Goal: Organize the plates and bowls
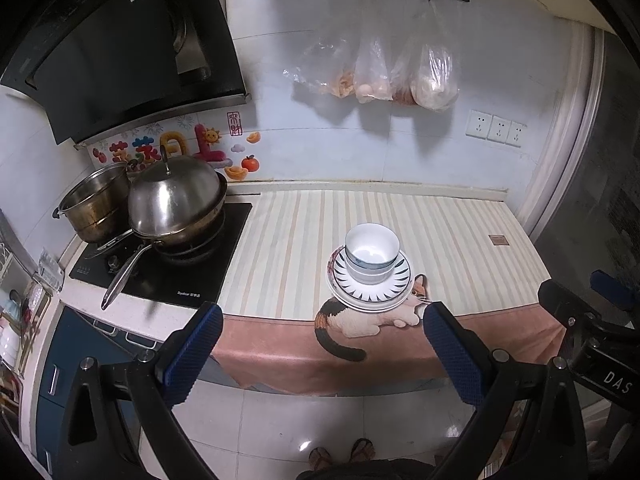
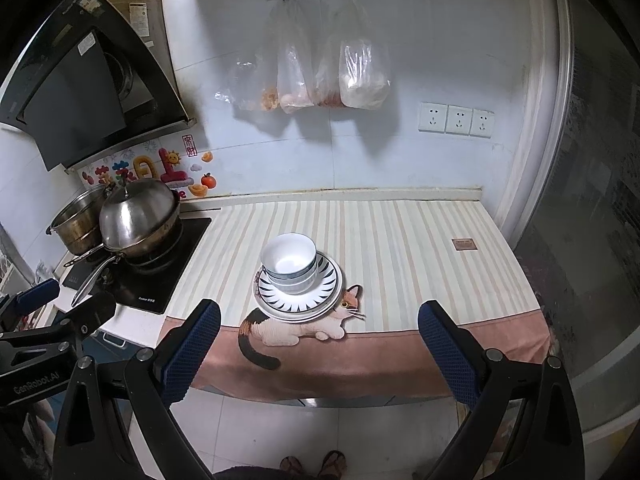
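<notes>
We hold both grippers back from the counter, over the floor, and neither touches anything. The left gripper (image 1: pixel 322 322) has its jaws spread wide with nothing between them, and the right gripper (image 2: pixel 320 320) is spread just as wide and equally empty.

The bowls (image 1: pixel 372 254) sit nested one inside another, upright, on top of the plates (image 1: pixel 370 294). The plates are stacked too, the top one white with dark radiating stripes. The whole pile rests on the striped cloth (image 1: pixel 280 240) that covers the counter, toward its near edge, just above the cat picture (image 1: pixel 360 320) on the cloth's pink border.

To the left, well apart from the pile, a lidded wok (image 1: pixel 176 200) and a steel pot (image 1: pixel 94 202) stand on the black stove (image 1: pixel 192 272). On the far wall, plastic bags (image 1: pixel 376 68) hang from a rail, with sockets (image 1: pixel 496 128) to their right.

Near the bottom edge we see the person's sandalled feet (image 2: pixel 314 464) on the tiled floor.
</notes>
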Demonstrator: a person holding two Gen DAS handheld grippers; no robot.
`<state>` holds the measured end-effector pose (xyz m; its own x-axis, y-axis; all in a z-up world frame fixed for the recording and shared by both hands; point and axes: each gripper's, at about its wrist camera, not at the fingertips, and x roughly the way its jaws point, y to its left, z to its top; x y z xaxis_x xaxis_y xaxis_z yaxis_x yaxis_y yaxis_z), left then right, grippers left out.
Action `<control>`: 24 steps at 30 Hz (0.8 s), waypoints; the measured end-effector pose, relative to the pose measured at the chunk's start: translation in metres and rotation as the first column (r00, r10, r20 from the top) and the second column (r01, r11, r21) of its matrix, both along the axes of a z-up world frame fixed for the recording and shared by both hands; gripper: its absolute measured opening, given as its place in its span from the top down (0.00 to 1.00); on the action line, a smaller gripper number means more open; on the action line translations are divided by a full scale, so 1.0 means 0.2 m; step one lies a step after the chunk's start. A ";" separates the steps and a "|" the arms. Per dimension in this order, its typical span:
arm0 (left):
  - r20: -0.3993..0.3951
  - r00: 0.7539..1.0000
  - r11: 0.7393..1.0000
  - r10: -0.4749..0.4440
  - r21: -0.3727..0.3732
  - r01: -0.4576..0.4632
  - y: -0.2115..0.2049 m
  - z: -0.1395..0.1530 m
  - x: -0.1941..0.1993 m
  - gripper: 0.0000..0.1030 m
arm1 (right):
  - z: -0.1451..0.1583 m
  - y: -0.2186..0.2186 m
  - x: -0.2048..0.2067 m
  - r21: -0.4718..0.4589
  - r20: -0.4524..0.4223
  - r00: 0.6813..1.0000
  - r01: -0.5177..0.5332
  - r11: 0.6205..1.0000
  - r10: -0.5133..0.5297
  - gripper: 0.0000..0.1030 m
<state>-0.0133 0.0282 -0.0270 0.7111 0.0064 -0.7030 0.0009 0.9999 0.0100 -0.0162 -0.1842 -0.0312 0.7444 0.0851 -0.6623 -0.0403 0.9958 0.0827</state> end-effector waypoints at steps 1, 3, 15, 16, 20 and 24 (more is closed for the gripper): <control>-0.001 1.000 1.000 -0.001 -0.002 0.001 0.00 0.00 0.00 0.00 | 0.00 0.00 0.00 -0.001 -0.001 1.000 0.001 1.000 -0.001 0.02; -0.002 1.000 1.000 -0.005 -0.002 0.005 0.00 -0.01 0.00 0.00 | 0.00 0.00 -0.01 -0.001 -0.002 1.000 0.003 1.000 -0.003 0.02; 0.000 1.000 1.000 -0.010 -0.004 0.010 0.00 -0.01 -0.02 0.00 | 0.00 -0.01 -0.02 -0.003 -0.003 1.000 0.006 1.000 -0.006 0.02; 0.001 1.000 1.000 -0.012 -0.005 0.012 0.00 -0.01 -0.02 0.00 | 0.00 -0.02 -0.03 -0.003 -0.002 1.000 0.007 1.000 -0.007 0.02; 0.002 1.000 1.000 -0.012 -0.007 0.012 0.00 0.00 -0.03 0.00 | 0.00 -0.02 -0.06 -0.001 0.001 1.000 0.012 1.000 -0.012 0.02; 0.003 1.000 1.000 -0.018 0.000 0.018 0.00 0.01 -0.05 0.00 | 0.00 -0.02 -0.06 0.000 0.000 1.000 0.010 1.000 -0.010 0.02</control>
